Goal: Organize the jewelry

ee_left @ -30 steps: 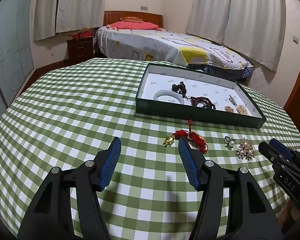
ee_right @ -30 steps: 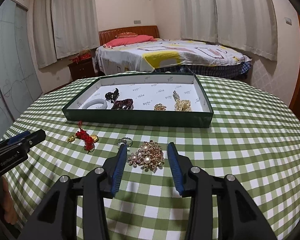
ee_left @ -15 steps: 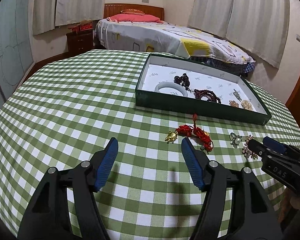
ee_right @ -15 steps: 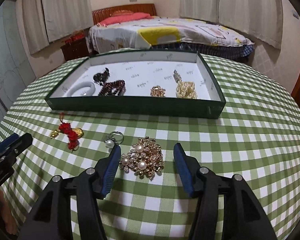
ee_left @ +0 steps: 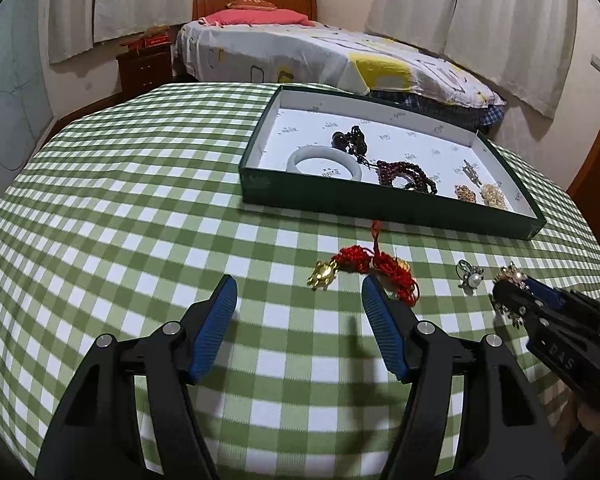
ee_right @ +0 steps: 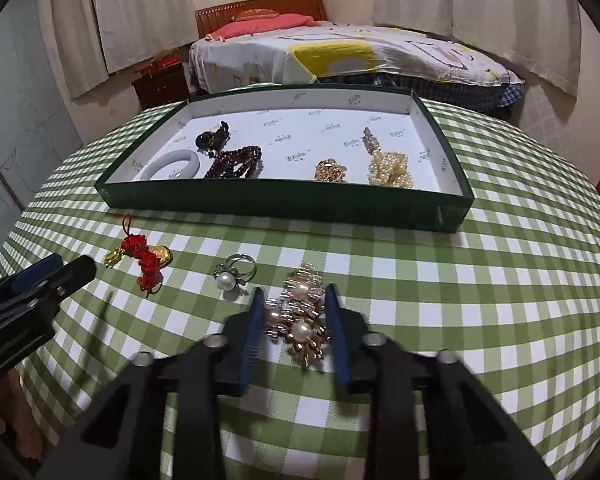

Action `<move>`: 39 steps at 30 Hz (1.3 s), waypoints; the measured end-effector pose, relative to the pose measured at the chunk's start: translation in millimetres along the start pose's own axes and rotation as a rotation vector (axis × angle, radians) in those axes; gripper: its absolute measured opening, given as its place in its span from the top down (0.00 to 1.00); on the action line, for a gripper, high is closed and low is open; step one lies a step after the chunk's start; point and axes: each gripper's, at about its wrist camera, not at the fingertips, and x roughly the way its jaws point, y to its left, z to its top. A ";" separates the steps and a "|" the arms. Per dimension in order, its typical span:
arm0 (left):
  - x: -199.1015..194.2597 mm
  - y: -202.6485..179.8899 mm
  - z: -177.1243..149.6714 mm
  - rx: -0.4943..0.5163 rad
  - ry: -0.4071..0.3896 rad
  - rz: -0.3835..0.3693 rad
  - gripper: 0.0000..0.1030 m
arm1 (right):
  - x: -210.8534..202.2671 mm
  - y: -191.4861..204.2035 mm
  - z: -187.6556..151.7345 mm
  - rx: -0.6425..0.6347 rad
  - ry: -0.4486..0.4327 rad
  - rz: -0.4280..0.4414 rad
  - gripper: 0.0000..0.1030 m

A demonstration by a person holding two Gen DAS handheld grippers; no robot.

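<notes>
The gold-and-pearl brooch (ee_right: 300, 320) lies on the green-checked bench (ee_right: 480, 300) directly between the right gripper (ee_right: 296, 334) pads, its long axis running away from the camera toward the green tray (ee_right: 280, 204), so the right hand is the nearer by far. Those jaws stand narrowed to about the brooch's width, both pads at or almost at its edges; whether they already grip it I cannot tell. The left gripper (ee_left: 296, 320) hangs wide open and empty, just short of the red tassel charm (ee_left: 364, 266).
</notes>
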 end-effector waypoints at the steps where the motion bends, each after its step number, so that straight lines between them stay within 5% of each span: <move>1: 1.7 -0.2 1.9 0.000 0.005 -0.004 0.42 | -0.5 -1.6 -0.3 0.005 0.000 0.005 0.73; 11: 25.3 -13.0 12.4 0.060 0.055 -0.017 0.48 | -1.4 -13.8 0.6 0.043 -0.002 0.024 0.73; 16: 34.0 -17.6 16.5 0.078 0.069 -0.028 0.65 | -1.3 -15.6 0.9 0.049 -0.001 0.033 0.73; 19: 33.8 -18.1 16.5 0.085 0.069 -0.038 0.86 | -1.4 -16.7 1.0 0.053 -0.002 0.037 0.73; 39: 10.7 -1.7 11.2 0.031 0.008 -0.036 0.86 | -17.2 -14.4 -0.5 0.034 -0.058 0.026 0.73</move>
